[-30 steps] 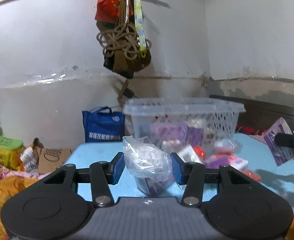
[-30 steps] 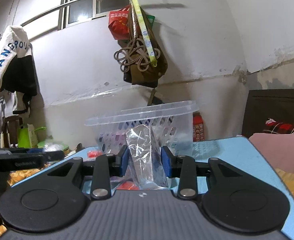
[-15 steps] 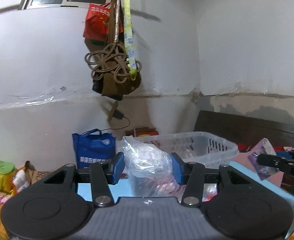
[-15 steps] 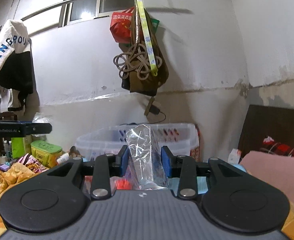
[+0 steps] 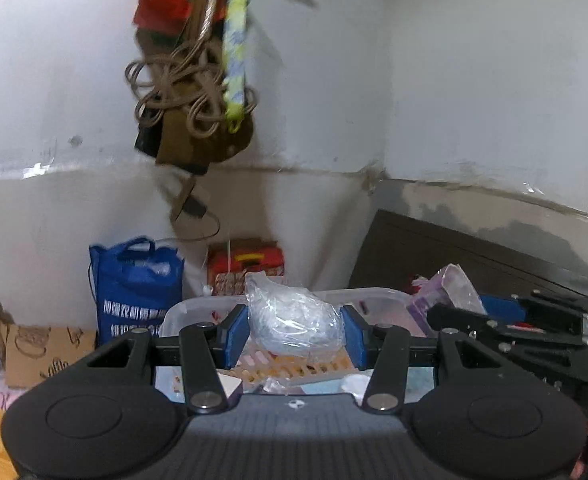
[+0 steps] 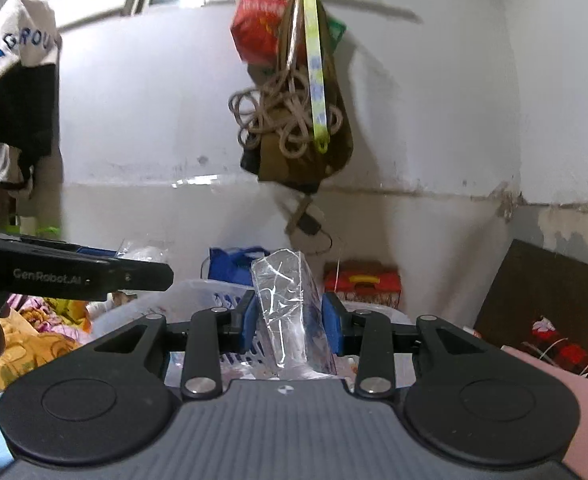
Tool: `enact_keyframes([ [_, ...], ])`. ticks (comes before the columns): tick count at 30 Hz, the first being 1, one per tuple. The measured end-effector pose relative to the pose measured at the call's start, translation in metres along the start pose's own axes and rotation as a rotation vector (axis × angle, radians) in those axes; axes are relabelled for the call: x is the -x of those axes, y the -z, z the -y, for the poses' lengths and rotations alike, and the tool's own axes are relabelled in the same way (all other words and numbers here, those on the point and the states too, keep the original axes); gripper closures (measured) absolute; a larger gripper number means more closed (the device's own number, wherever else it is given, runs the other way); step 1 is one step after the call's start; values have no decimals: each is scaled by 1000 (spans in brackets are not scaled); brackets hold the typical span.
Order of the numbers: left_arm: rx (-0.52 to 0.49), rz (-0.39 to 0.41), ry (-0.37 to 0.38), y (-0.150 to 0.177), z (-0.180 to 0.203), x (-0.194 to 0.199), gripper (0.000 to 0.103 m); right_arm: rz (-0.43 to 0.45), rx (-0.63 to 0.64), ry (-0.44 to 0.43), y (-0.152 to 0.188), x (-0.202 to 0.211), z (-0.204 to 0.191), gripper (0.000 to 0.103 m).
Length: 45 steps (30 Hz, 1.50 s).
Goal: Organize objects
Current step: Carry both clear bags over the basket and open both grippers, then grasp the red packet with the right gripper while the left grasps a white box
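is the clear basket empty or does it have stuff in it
Not empty: through the clear basket rim, small pink and orange packets show on its floor. How full, cannot tell.

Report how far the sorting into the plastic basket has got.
Partly done: the clear plastic basket already holds several packets. In hand: the left gripper clamps a crumpled clear bag, the right gripper a clear-wrapped pack, both above the basket. Left: dropping these two in; other leftover items cannot be judged.
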<state>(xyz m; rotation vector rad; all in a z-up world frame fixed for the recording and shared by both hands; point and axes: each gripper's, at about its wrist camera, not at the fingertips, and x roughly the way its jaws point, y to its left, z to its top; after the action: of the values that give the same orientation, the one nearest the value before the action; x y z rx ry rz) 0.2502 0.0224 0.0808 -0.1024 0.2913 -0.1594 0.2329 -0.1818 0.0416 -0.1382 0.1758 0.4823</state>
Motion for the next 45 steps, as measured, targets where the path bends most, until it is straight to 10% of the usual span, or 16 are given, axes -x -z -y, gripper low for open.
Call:
enact_keyframes([
  [3, -35, 14, 7, 3, 0, -15, 21, -38, -12, -23, 2, -16, 3, 51],
  [5, -38, -11, -19, 6, -1, -23, 21, -21, -17, -17, 5, -13, 2, 6],
  [10, -27, 38, -47, 21, -5, 12, 21, 19, -36, 11, 18, 27, 3, 0],
  [19, 41, -33, -94, 114, -32, 74, 15, -146, -169, 16, 124, 103, -35, 0],
  [31, -2, -180, -70, 142, -35, 45, 15, -254, -156, 16, 138, 85, -48, 17],
  [39, -46, -211, -51, 148, -29, 43, 56, -257, -150, 0, 143, 77, -54, 31],
  [45, -35, -145, -50, 147, -31, 53, 57, -216, -168, 2, 141, 87, -49, 33],
])
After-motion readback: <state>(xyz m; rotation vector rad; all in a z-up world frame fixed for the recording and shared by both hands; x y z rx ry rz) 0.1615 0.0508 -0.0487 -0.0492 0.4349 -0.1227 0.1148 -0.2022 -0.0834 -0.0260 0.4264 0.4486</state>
